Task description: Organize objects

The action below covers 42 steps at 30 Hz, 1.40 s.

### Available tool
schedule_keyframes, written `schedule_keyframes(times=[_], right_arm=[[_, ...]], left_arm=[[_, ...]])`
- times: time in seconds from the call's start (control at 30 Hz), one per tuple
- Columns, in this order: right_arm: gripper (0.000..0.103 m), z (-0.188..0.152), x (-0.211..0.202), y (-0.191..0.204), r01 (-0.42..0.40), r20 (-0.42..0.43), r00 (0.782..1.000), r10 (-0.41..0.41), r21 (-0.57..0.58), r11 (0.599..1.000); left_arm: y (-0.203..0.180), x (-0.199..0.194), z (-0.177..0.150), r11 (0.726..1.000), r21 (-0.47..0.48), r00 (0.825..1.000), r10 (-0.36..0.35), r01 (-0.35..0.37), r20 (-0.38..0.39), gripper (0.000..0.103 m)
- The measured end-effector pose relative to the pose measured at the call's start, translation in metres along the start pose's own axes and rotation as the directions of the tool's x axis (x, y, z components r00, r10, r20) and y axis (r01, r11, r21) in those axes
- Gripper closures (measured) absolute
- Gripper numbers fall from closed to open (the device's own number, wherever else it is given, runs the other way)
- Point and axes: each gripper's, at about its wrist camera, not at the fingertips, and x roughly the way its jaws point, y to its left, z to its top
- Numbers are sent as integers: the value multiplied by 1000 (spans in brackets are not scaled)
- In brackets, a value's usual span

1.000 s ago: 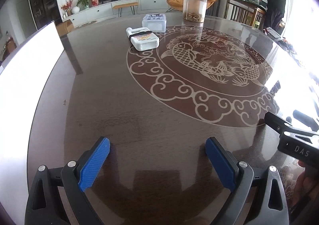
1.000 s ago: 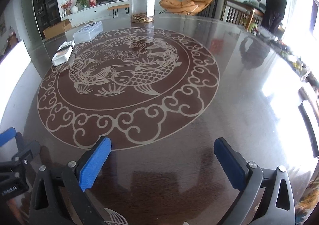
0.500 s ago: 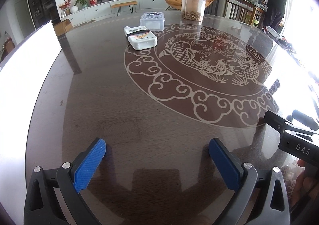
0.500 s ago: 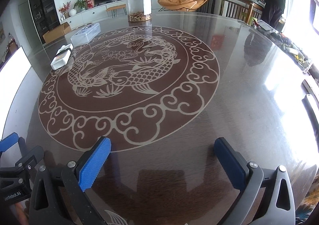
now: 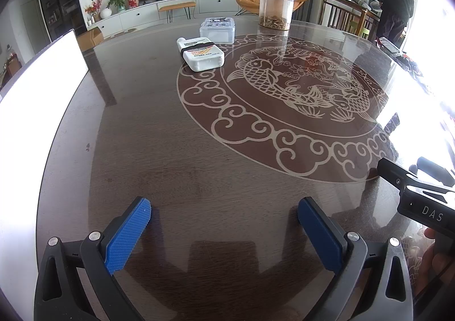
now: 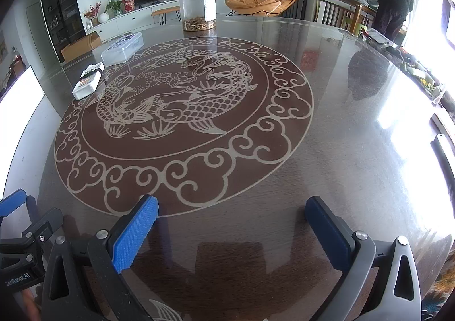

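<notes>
1. right gripper (image 6: 231,217) hovers over the dark round table (image 6: 341,150), blue-padded jaws spread wide, empty.
2. white bottle (image 6: 87,82) lies flat at far left, near a clear lidded box (image 6: 122,47).
3. tall clear jar (image 6: 197,7) stands upright at the far edge.
4. left gripper (image 6: 17,224) shows at lower left.

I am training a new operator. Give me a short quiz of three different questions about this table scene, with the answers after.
1. True or false: the left gripper is closed on the white bottle.
2. Multiple choice: how does the clear jar stand? A) upright on the table B) lying on its side C) held in the right gripper
3. Fill in: between the bottle and the jar lies a clear plastic ____.

Key: 1 false, both grippers are open and empty; 2 A; 3 box.
</notes>
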Motion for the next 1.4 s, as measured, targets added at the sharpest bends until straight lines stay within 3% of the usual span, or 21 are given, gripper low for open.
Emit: schedule_keyframes(times=[0.4,0.5,0.63,0.83,1.27,1.4], right_arm=[[0,0,0,0,1,0,1000,-1,1,1000],[0,0,0,0,1,0,1000,-1,1,1000],[0,0,1,0,1,0,1000,-1,1,1000],[0,0,1,0,1,0,1000,-1,1,1000],[0,0,1,0,1,0,1000,-1,1,1000],[0,0,1,0,1,0,1000,-1,1,1000]], left_arm=[[1,2,6,1000,15,1000,-11,12,-23,0],[13,10,31,999,-20,998,-47,46,-42,0],[35,10,82,989,-104,994,-106,107,10,0],[44,43,148,995,-76,998,-61,61,1,0],[55,91,192,991,-117,997,-73,70,-25,0],[61,117,195,989,-144,997,-29,19,-73,0]])
